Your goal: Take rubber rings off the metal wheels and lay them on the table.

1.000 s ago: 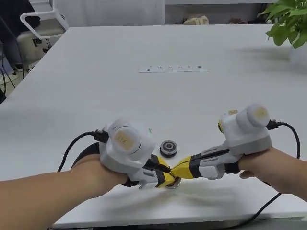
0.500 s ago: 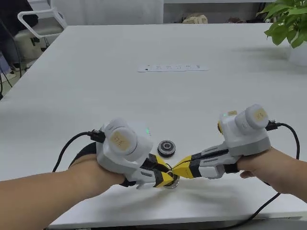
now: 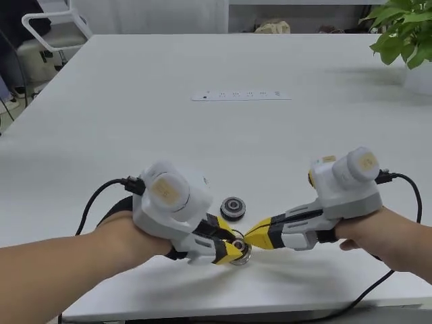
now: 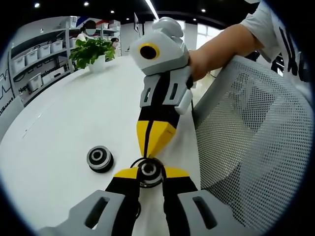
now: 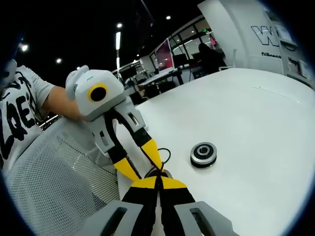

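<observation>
My left gripper (image 3: 235, 250) is shut on a small metal wheel (image 3: 241, 253) just above the table's front edge. In the left gripper view its yellow tips (image 4: 149, 173) clamp the wheel (image 4: 149, 171) from both sides. My right gripper (image 3: 248, 235) meets it from the right, shut, its tip (image 4: 150, 147) pinching the thin black rubber ring (image 4: 143, 161) at the wheel's rim. In the right gripper view my shut jaws (image 5: 157, 182) hold the ring's loop (image 5: 165, 156) against the left gripper (image 5: 147, 167). A second wheel (image 3: 233, 208) with its ring on lies flat on the white table (image 3: 202, 142).
A white power strip (image 3: 241, 95) lies mid-table. A potted plant (image 3: 401, 30) stands at the far right corner. Cables (image 3: 101, 202) trail from both grippers. A mesh chair (image 4: 246, 132) is behind the table's front edge.
Both grippers stay joined at the wheel. The left hand has rolled slightly and its tips have dropped a little toward the table edge. The head camera has shifted slightly.
</observation>
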